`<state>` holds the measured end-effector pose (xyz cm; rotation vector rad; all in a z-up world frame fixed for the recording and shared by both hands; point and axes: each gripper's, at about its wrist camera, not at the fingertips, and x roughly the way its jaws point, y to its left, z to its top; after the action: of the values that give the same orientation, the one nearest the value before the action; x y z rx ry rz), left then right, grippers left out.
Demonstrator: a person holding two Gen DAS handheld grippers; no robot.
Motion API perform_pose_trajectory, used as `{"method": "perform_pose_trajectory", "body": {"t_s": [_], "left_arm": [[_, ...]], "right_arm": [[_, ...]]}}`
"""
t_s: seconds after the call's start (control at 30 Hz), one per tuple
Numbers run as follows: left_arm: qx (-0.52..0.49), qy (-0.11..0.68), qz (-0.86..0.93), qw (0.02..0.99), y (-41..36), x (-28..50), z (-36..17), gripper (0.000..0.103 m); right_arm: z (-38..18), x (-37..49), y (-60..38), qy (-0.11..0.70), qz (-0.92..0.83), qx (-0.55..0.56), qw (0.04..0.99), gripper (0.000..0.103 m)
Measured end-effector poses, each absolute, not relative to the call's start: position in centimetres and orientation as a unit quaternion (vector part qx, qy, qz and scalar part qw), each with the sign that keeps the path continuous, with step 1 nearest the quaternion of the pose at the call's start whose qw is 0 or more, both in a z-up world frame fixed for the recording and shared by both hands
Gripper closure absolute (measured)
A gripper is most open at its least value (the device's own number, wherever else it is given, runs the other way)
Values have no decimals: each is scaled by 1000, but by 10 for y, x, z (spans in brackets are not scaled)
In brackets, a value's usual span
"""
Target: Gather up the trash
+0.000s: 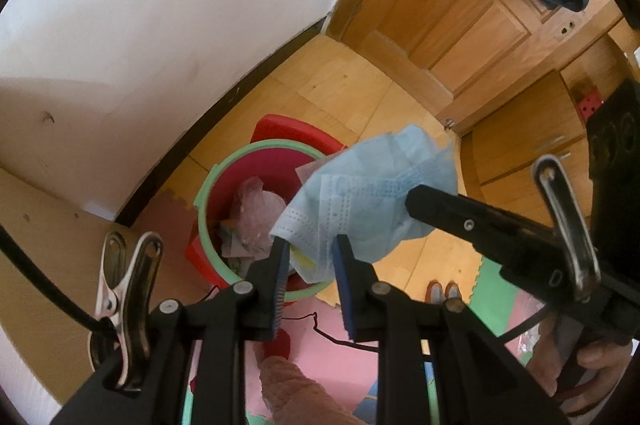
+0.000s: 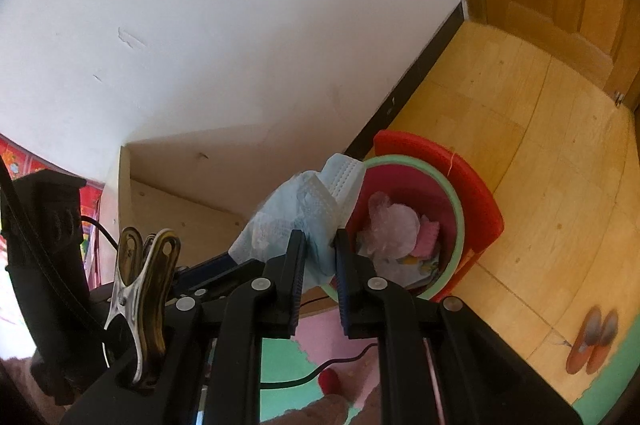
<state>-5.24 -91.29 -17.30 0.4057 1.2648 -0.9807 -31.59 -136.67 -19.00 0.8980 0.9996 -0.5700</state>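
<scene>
A crumpled blue face mask (image 1: 360, 201) is clamped at one edge between the pads of the left gripper (image 1: 310, 257) and at another by the right gripper (image 2: 320, 253), seemingly so that the limp bundle is kept together. Just beyond the fingertips, partly beneath the mask, the red bin (image 1: 218, 209) with a green rim is seen, already loaded with rubbish, presumably the drop point
</scene>
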Motion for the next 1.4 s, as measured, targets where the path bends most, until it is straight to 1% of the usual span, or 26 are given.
{"method": "perform_pose_trajectory", "body": {"t_s": [0.13, 0.17, 0.27, 0.3, 0.47, 0.53, 0.63, 1.4], "left_arm": [[186, 567, -431, 677, -919, -49, -181, 81], [188, 568, -430, 676, -921, -49, -183, 78], [191, 570, -427, 676, -922, -50, -187, 63], [190, 570, -425, 677, -923, -50, -186, 61], [190, 576, -416, 678, -921, -49, -190, 60], [188, 577, -413, 679, -921, -47, -190, 60], [186, 576, -410, 682, -920, -46, -189, 60], [185, 577, -405, 684, -915, -48, -181, 60]], "right_arm": [[-200, -315, -1373, 462, -260, 412, 741, 87], [-203, -315, -1374, 463, -261, 413, 740, 87], [-208, -316, -1376, 466, -265, 412, 737, 86], [-209, -316, -1377, 468, -267, 412, 735, 86], [-215, -315, -1379, 477, -264, 411, 730, 85], [-216, -314, -1379, 483, -268, 405, 729, 80], [-218, -313, -1378, 487, -269, 399, 729, 78], [-211, -314, -1365, 486, -267, 392, 734, 78]]}}
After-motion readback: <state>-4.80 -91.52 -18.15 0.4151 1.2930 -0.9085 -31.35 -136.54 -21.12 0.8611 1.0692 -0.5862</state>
